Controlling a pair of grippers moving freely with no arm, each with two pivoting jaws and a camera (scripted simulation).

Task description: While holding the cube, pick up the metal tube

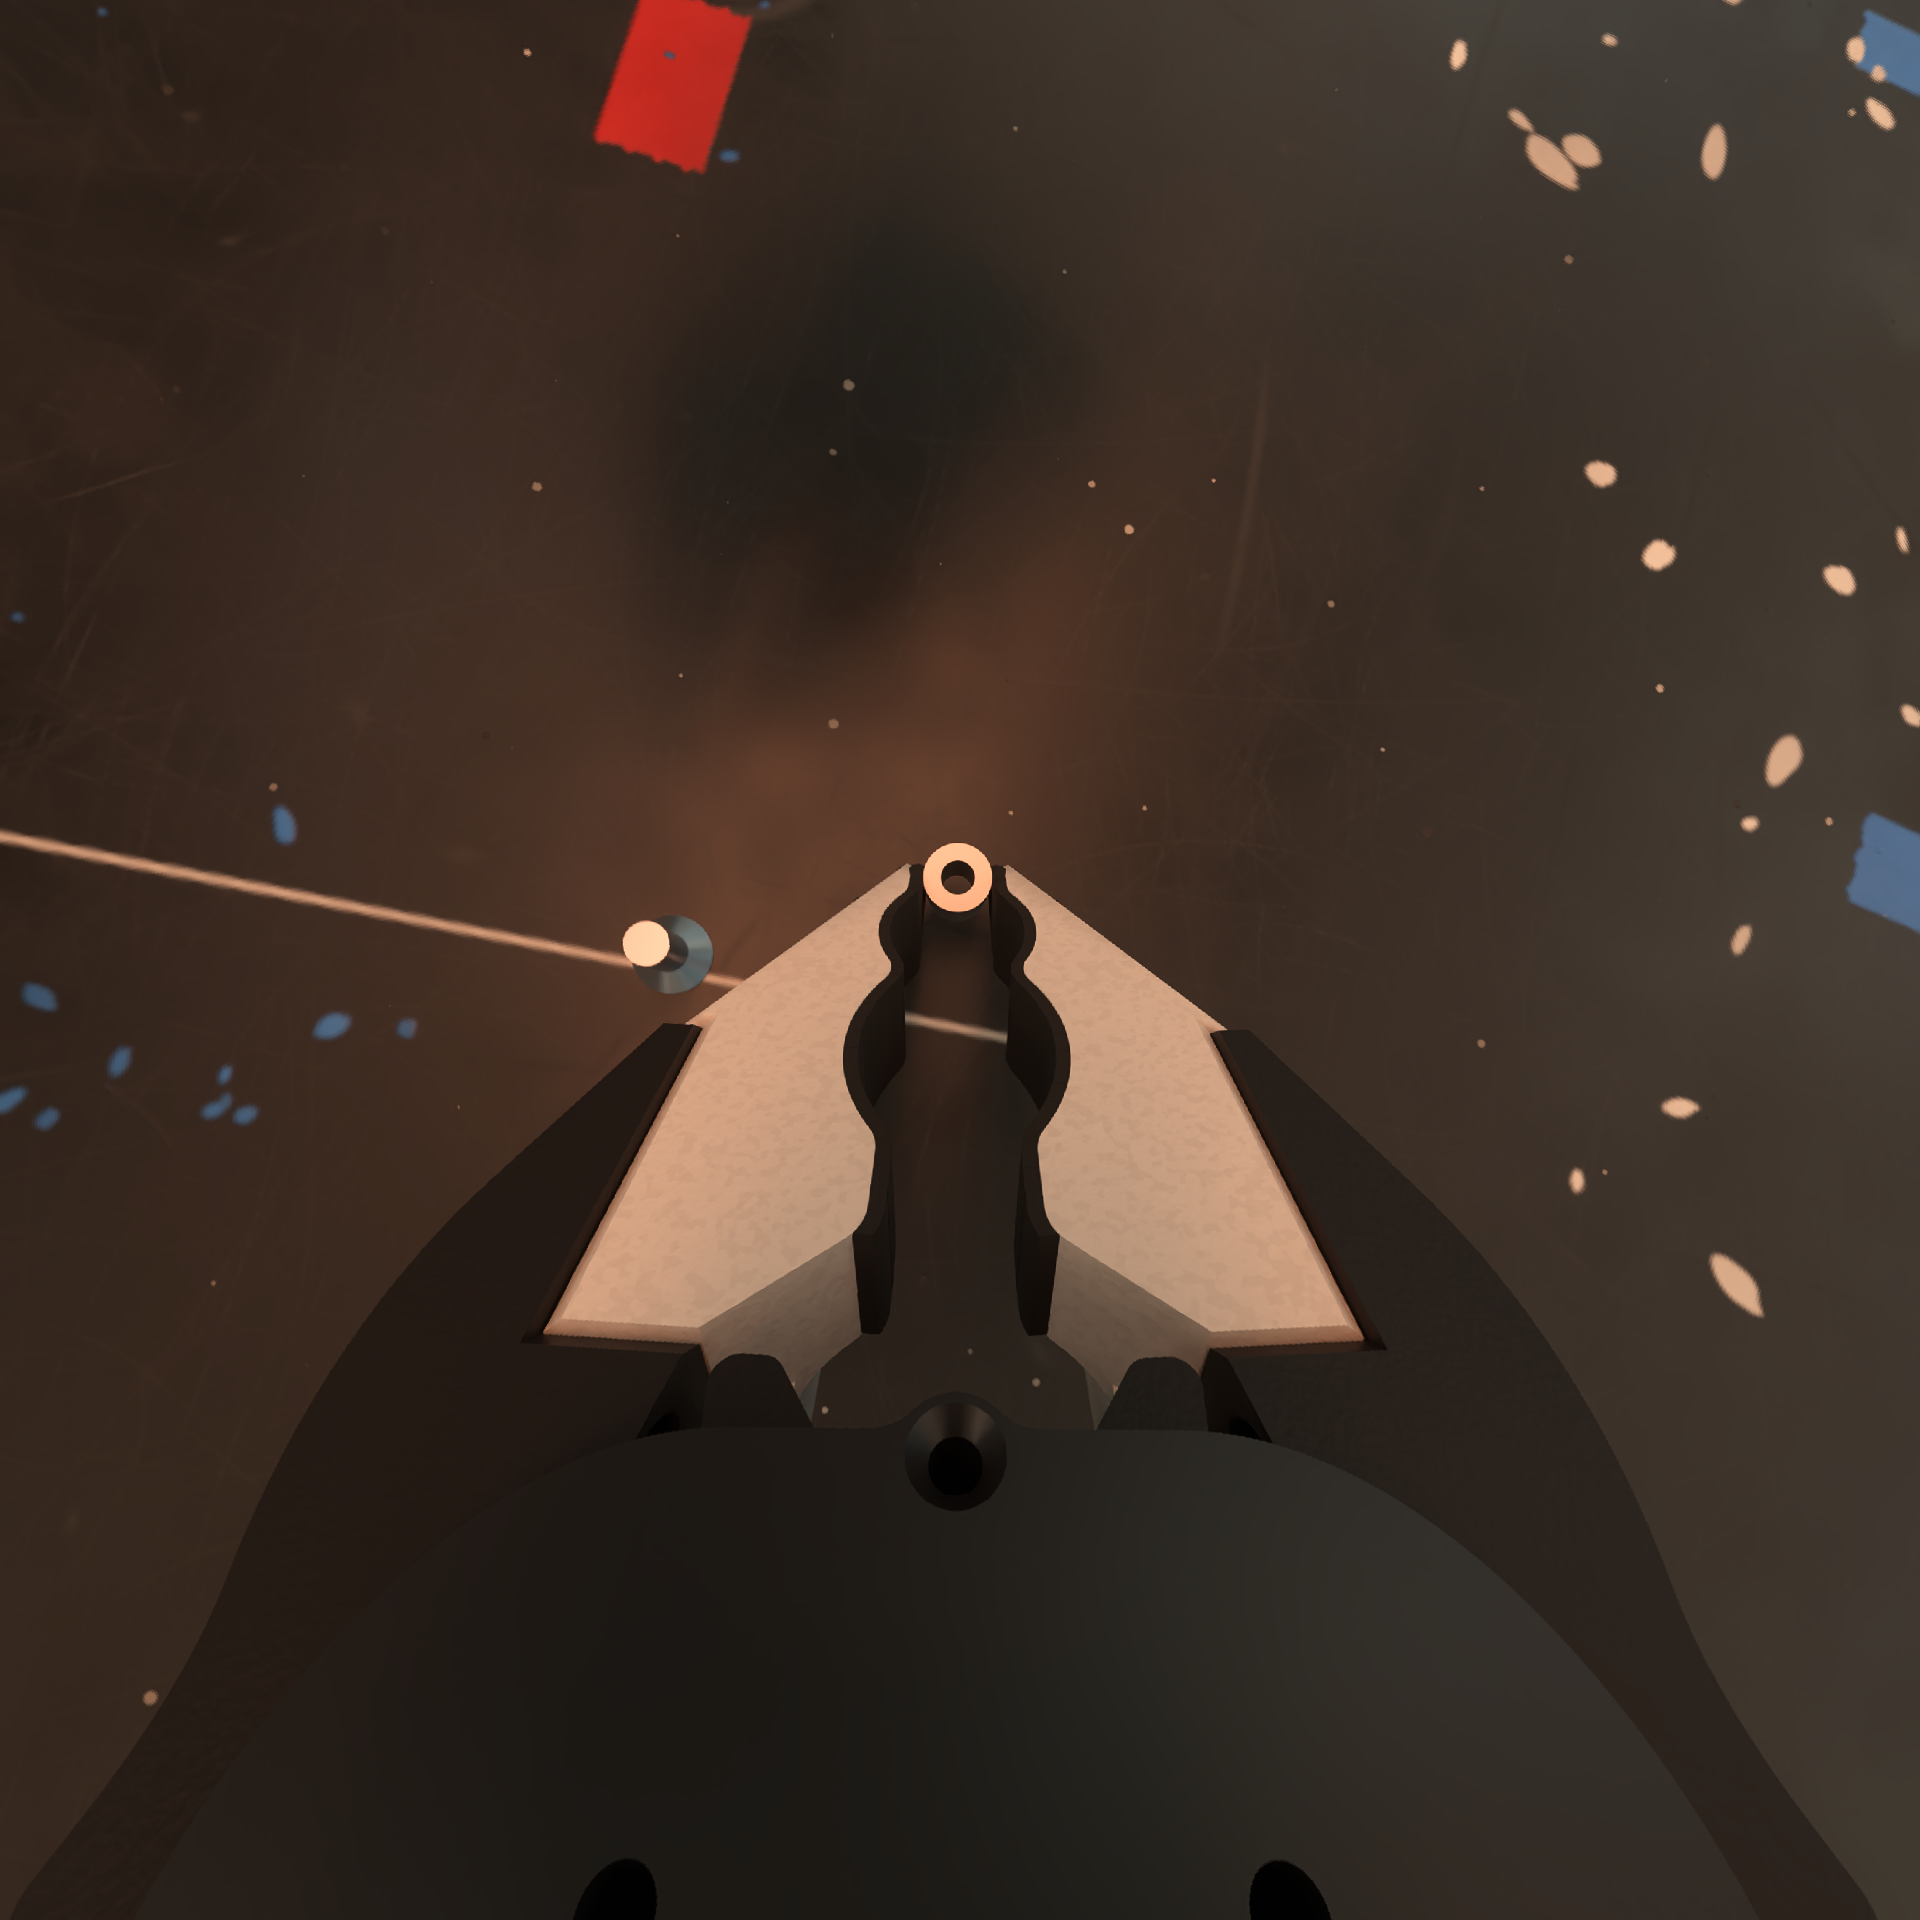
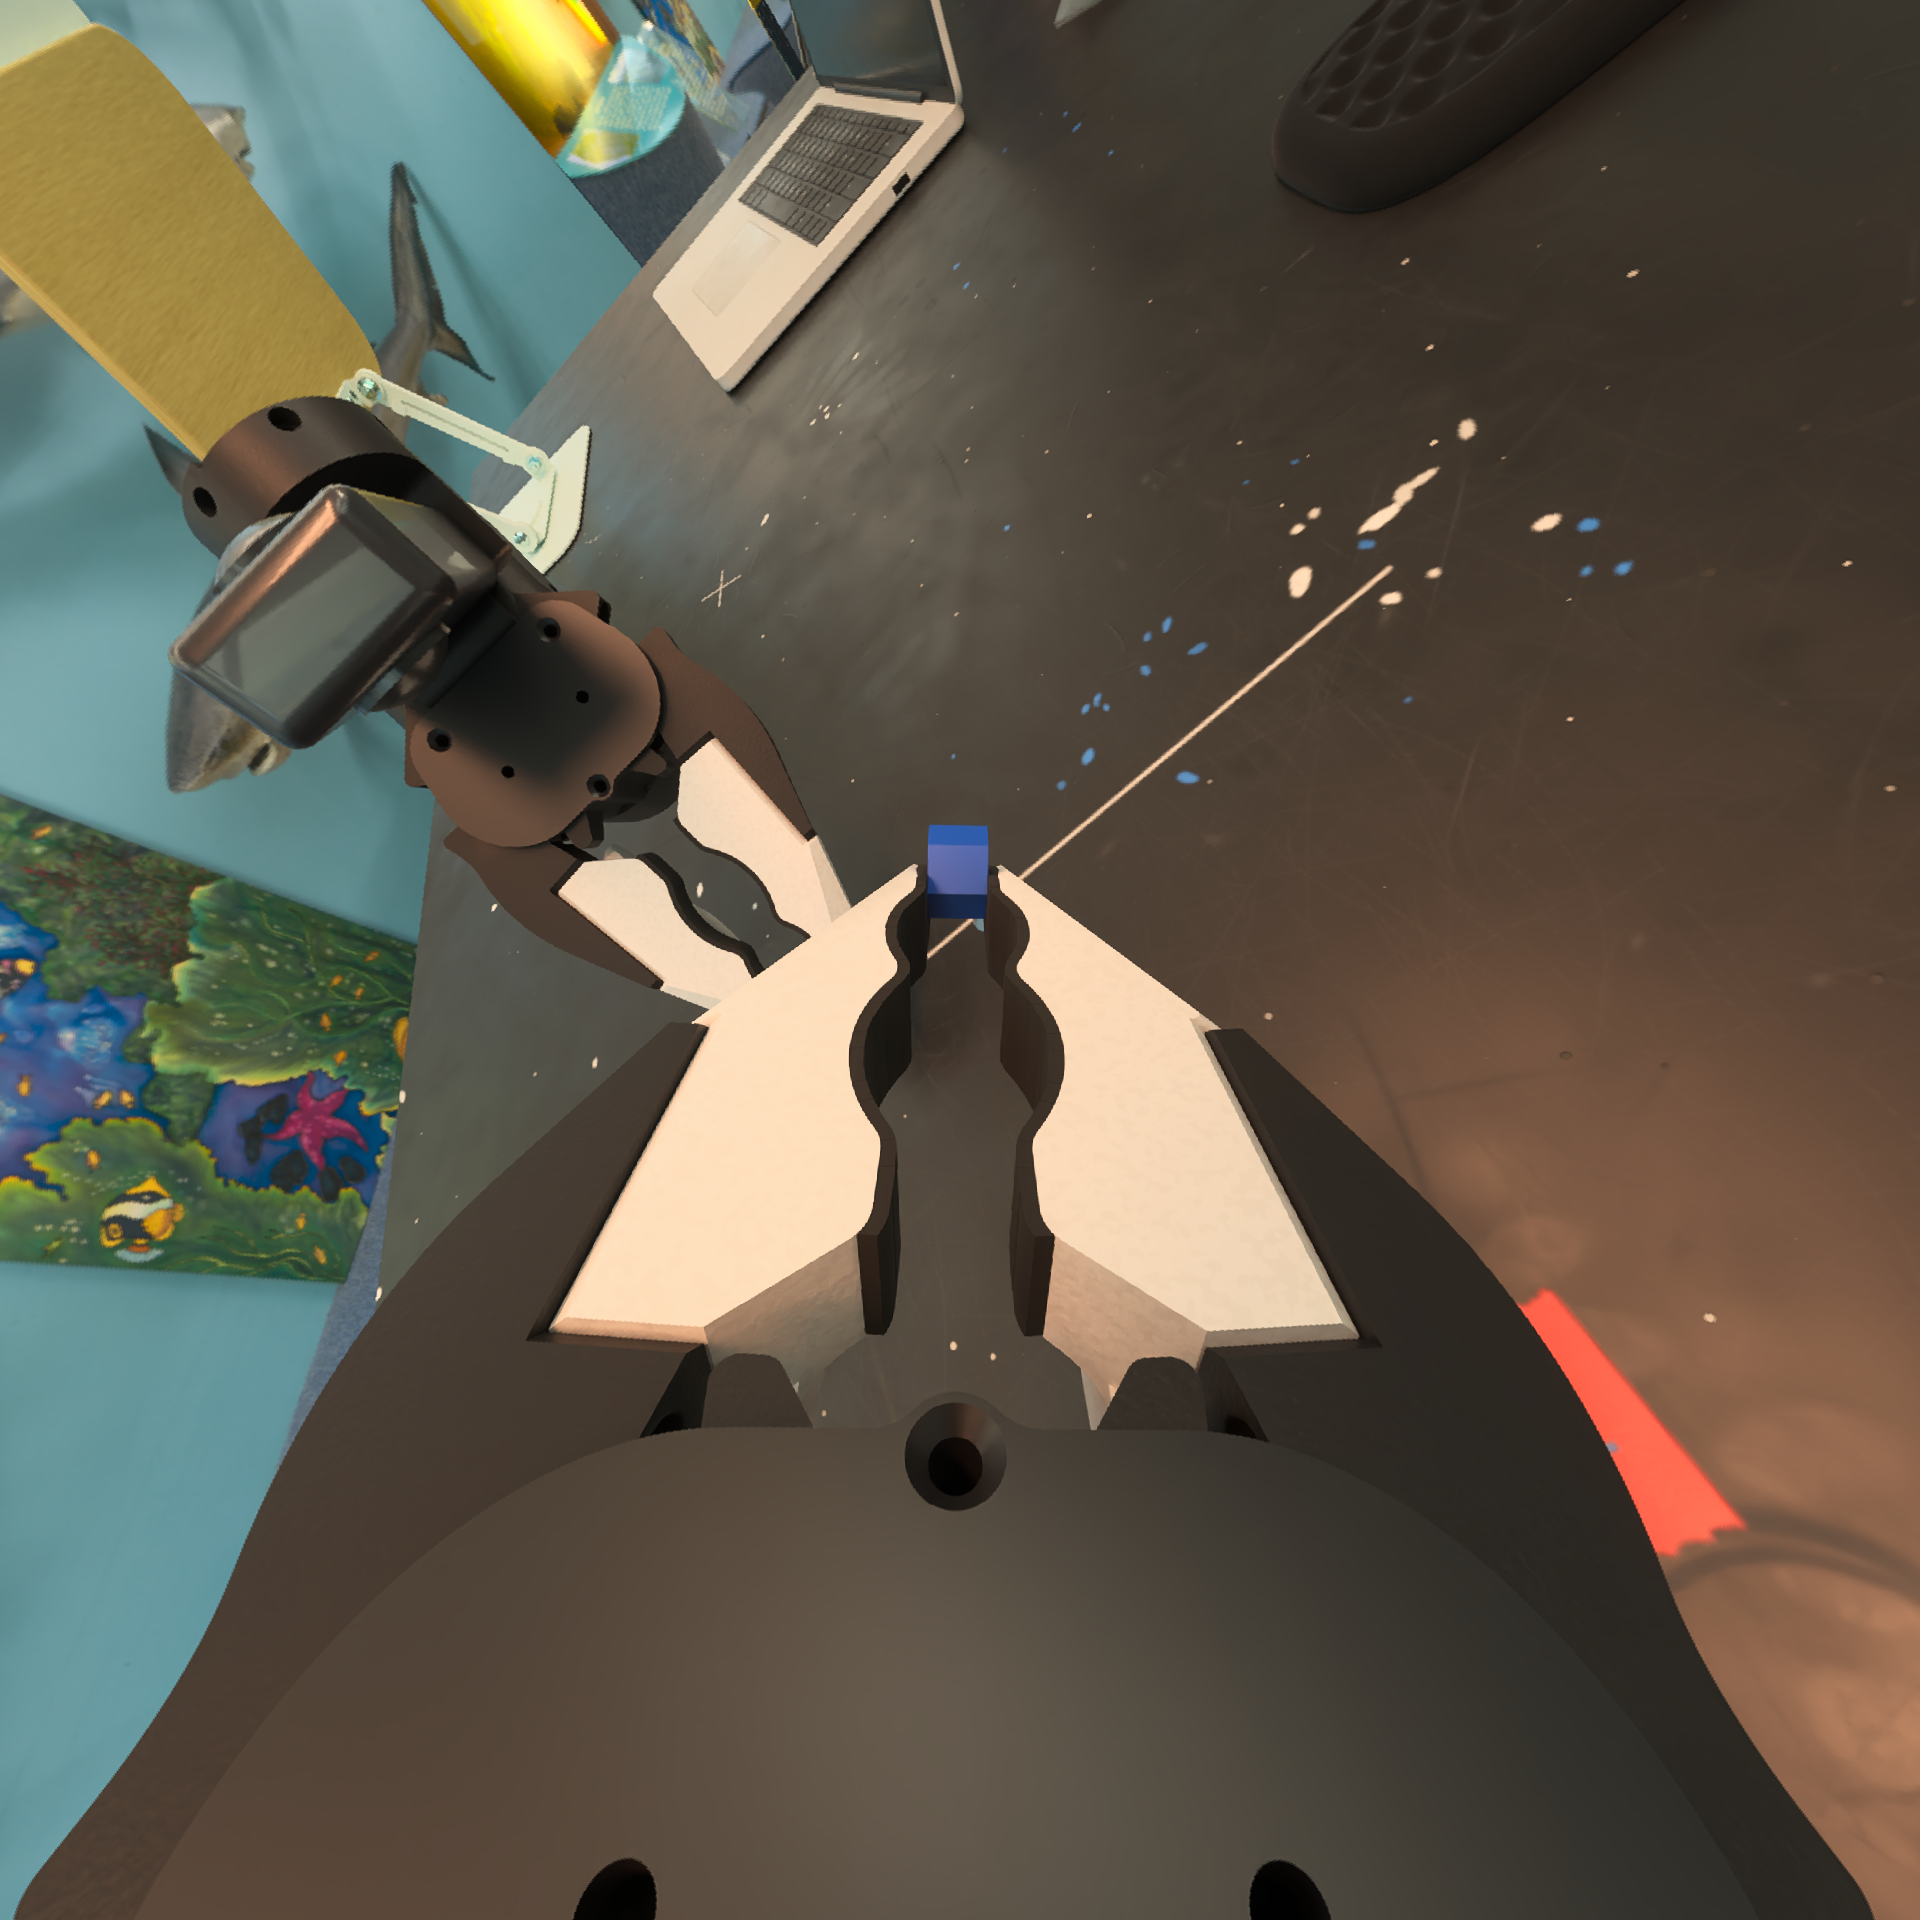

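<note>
In the left wrist view my left gripper [image 1: 957, 883] points down at the dark table [image 1: 1299, 644] and is shut on the metal tube [image 1: 957, 878]. The tube shows end-on as a small pale ring between the fingertips. I cannot tell its height above the table. In the right wrist view my right gripper [image 2: 956, 883] is shut on a small blue cube [image 2: 956, 868] and holds it above the table [image 2: 1403, 883]. The left gripper [image 2: 774, 935] is close on its left, with its tips and the tube hidden behind my right gripper's left finger.
A pale peg on a grey disc [image 1: 665, 951] stands just left of the left fingers. A thin white line [image 1: 312, 899] crosses the table. Red tape [image 1: 670, 83] and blue tape [image 1: 1886, 873] lie on it. A laptop [image 2: 810, 208] and a dark perforated object [image 2: 1455, 94] sit far off. The table edge [image 2: 416, 1039] is at left.
</note>
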